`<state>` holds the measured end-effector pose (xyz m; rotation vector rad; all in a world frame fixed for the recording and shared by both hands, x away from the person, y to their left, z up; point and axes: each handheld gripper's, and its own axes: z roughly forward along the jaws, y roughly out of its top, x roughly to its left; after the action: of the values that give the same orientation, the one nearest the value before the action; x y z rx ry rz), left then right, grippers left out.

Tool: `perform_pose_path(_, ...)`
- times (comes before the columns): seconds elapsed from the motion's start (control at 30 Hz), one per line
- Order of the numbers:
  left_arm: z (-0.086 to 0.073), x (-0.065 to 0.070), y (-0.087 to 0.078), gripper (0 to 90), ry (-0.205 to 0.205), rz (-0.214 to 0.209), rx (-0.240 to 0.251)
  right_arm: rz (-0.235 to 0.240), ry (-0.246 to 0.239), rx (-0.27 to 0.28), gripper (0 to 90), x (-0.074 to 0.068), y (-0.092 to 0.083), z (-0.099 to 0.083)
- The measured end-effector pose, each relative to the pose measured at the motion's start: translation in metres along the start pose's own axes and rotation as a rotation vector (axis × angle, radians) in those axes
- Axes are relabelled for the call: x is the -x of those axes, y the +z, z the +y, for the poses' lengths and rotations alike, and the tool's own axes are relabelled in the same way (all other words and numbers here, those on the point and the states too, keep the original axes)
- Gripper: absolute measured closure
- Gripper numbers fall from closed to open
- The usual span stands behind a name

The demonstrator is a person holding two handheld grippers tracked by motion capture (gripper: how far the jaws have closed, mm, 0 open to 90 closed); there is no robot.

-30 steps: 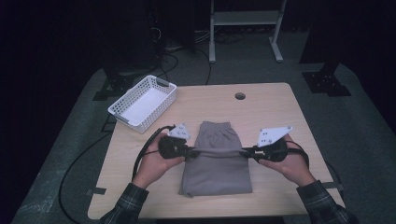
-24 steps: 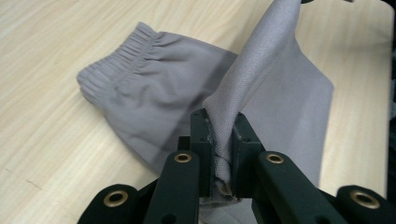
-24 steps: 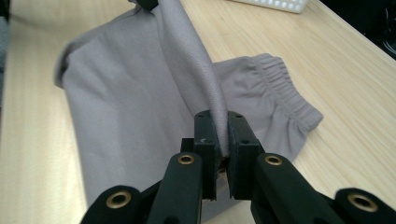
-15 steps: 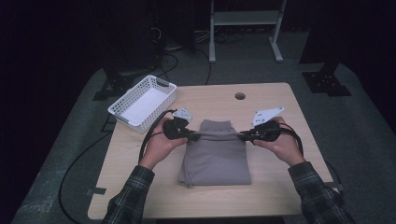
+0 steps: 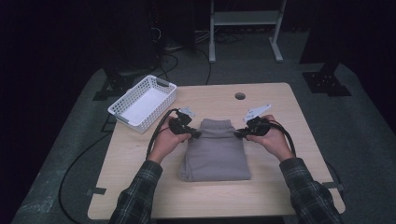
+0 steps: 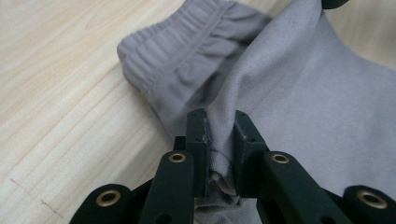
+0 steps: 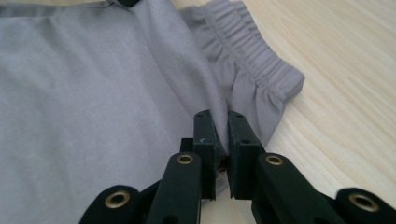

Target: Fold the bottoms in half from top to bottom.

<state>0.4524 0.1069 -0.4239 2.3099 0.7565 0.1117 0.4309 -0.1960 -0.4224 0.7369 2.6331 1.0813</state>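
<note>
A grey garment (image 5: 215,154) with an elastic waistband (image 6: 187,42) lies folded on the wooden table (image 5: 280,107), waistband at the far end. My left gripper (image 5: 195,134) pinches a fold of the cloth at the garment's left edge just short of the waistband. In the left gripper view the cloth (image 6: 299,93) fills the gap between the jaws of the left gripper (image 6: 219,135), which have just been easing open a little. My right gripper (image 5: 238,134) is shut on the right edge. The right gripper view shows the cloth (image 7: 93,93) nipped in the right gripper (image 7: 222,135), beside the waistband (image 7: 252,60).
A white plastic basket (image 5: 142,103) stands at the table's far left corner. A small round hole (image 5: 240,95) sits near the far edge. Black cables (image 5: 156,133) loop from each gripper. A metal stand (image 5: 243,28) is on the floor beyond the table.
Both hands have carried the pinched cloth away from the person and downward. The folded layer now reaches almost to the waistband.
</note>
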Motion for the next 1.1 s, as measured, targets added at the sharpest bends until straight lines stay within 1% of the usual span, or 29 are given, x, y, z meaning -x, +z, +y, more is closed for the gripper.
perform_pose_path(0.03,-0.001,-0.003,0.005,77.0,-0.005,0.003,-0.009,0.000,0.005,-0.005,82.5,0.003,0.005,-0.002)
perform_pose_path(0.1,-0.002,-0.006,0.009,74.5,-0.010,0.012,-0.022,-0.001,0.010,-0.013,81.8,0.005,0.009,-0.003)
perform_pose_path(0.2,-0.003,-0.008,0.012,68.2,-0.017,0.030,-0.014,-0.010,0.018,-0.019,76.5,0.008,0.015,-0.005)
perform_pose_path(0.27,-0.003,-0.008,0.010,61.8,-0.015,0.046,-0.011,-0.023,0.024,-0.013,70.5,0.009,0.015,-0.006)
perform_pose_path(0.3,-0.002,-0.007,0.007,58.4,-0.014,0.056,-0.002,-0.030,0.025,-0.009,68.3,0.010,0.015,-0.006)
perform_pose_path(0.33,-0.002,-0.007,0.005,55.9,-0.013,0.058,0.004,-0.039,0.024,-0.003,65.8,0.010,0.013,-0.006)
perform_pose_path(0.37,-0.001,-0.007,0.000,54.6,-0.010,0.062,0.014,-0.043,0.025,0.002,64.0,0.010,0.011,-0.006)
perform_pose_path(0.4,-0.001,-0.006,-0.002,51.9,-0.013,0.066,0.027,-0.049,0.023,0.019,62.1,0.009,0.007,-0.005)
perform_pose_path(0.43,-0.001,-0.006,-0.002,49.5,-0.013,0.066,0.027,-0.049,0.023,0.019,62.1,0.009,0.007,-0.005)
perform_pose_path(0.47,-0.001,-0.004,-0.009,48.0,-0.007,0.073,0.038,-0.056,0.020,0.044,60.5,0.007,-0.001,-0.004)
perform_pose_path(0.5,-0.001,0.001,-0.016,47.1,0.005,0.078,0.056,-0.055,0.016,0.049,59.8,0.006,-0.003,-0.004)
perform_pose_path(0.53,-0.002,0.004,-0.020,46.2,0.007,0.076,0.066,-0.055,0.012,0.055,59.1,0.004,-0.006,-0.004)
perform_pose_path(0.6,-0.004,0.009,-0.026,46.0,0.010,0.069,0.088,-0.051,0.007,0.065,58.1,-0.001,-0.011,-0.005)
perform_pose_path(0.63,-0.004,0.009,-0.026,45.7,0.010,0.069,0.088,-0.051,0.007,0.065,58.1,-0.001,-0.011,-0.005)
perform_pose_path(0.67,-0.009,0.017,-0.031,45.3,0.015,0.054,0.098,-0.034,-0.002,0.079,57.4,-0.006,-0.014,-0.007)
perform_pose_path(0.73,-0.015,0.024,-0.033,44.6,0.022,0.039,0.103,-0.026,-0.011,0.080,55.5,-0.012,-0.015,-0.008)
perform_pose_path(0.83,-0.023,0.036,-0.032,43.1,0.028,0.002,0.101,0.001,-0.012,0.086,52.7,-0.019,-0.014,-0.010)
perform_pose_path(0.97,-0.035,0.053,-0.027,39.2,0.045,-0.026,0.071,0.036,-0.026,0.085,48.8,-0.032,-0.008,-0.012)
perform_pose_path(1.03,-0.040,0.061,-0.026,37.2,0.038,-0.034,0.072,0.055,-0.031,0.081,47.1,-0.036,-0.002,-0.012)
perform_pose_path(1.1,-0.045,0.067,-0.028,36.4,0.045,-0.036,0.071,0.074,-0.042,0.083,45.6,-0.041,0.005,-0.009)
